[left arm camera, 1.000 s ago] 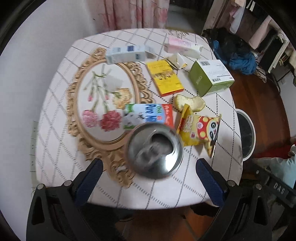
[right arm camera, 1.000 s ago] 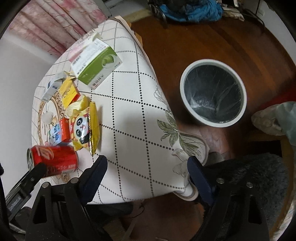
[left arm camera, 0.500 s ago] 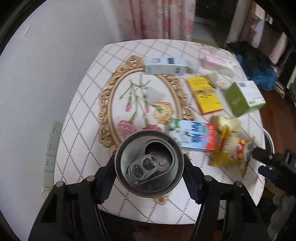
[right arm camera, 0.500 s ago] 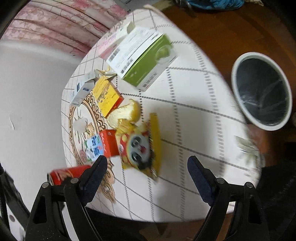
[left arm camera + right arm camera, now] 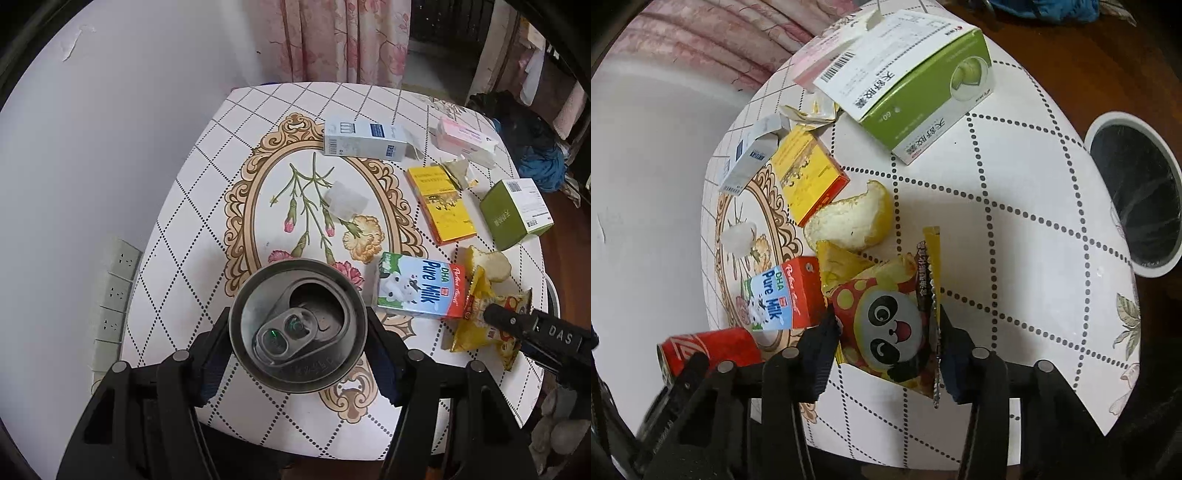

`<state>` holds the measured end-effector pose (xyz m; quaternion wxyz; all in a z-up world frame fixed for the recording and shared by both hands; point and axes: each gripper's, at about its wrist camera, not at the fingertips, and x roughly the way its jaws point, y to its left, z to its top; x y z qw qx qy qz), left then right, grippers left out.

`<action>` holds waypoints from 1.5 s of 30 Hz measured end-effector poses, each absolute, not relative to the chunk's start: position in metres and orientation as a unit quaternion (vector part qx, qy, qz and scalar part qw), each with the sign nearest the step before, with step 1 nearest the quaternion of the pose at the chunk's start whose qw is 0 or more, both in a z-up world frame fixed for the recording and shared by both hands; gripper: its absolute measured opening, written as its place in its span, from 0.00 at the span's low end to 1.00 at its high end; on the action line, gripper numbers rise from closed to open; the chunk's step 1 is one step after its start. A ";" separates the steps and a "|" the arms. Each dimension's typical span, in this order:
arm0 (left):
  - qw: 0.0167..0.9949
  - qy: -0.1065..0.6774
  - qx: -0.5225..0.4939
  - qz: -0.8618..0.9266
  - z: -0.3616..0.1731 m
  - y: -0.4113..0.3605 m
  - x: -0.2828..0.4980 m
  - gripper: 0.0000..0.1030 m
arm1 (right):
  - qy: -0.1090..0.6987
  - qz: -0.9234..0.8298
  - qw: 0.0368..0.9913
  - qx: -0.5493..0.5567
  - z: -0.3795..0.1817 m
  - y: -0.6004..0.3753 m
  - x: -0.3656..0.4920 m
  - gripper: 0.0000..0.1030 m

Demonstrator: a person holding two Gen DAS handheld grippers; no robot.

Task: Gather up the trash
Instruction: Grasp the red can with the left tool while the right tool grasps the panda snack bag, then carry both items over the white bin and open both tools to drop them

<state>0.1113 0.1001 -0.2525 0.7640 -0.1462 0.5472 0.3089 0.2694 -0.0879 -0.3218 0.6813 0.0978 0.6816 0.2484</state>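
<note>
My left gripper is shut on a red soda can, held end-on above the table's near edge; the can also shows at lower left in the right wrist view. My right gripper is closed in on a yellow panda snack bag lying on the white checked table, with both fingers pressing the bag's edges. A white-rimmed bin with a dark liner stands on the floor past the table's right edge.
Around the bag lie a milk carton, a fruit peel, a yellow box and a green box. Farther back are a blue-white box, a pink box and a tissue.
The left gripper shut on the can and lifted it. The right gripper swung from the bin side over the table, came down on the snack bag and narrowed onto it.
</note>
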 end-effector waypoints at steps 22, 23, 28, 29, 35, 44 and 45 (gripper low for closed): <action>0.818 0.494 -0.090 0.281 -0.185 0.048 0.109 0.61 | 0.594 0.253 0.760 0.070 -0.244 -0.168 0.242 0.46; 0.821 0.490 -0.088 0.278 -0.180 0.044 0.109 0.61 | 0.590 0.254 0.763 0.074 -0.239 -0.172 0.242 0.46; 0.844 0.464 -0.078 0.258 -0.148 0.023 0.119 0.61 | 0.562 0.263 0.777 0.104 -0.207 -0.195 0.244 0.46; 0.849 0.459 -0.077 0.251 -0.141 0.018 0.123 0.61 | 0.557 0.263 0.780 0.111 -0.200 -0.202 0.246 0.46; 0.872 0.439 -0.074 0.203 -0.114 -0.023 0.161 0.61 | 0.535 0.237 0.801 0.126 -0.174 -0.265 0.269 0.46; 0.851 0.503 -0.124 0.089 -0.179 -0.112 0.274 0.61 | 0.589 0.131 0.796 0.052 -0.246 -0.381 0.344 0.46; 0.842 0.518 -0.132 0.074 -0.196 -0.124 0.290 0.61 | 0.597 0.123 0.791 0.049 -0.258 -0.390 0.353 0.46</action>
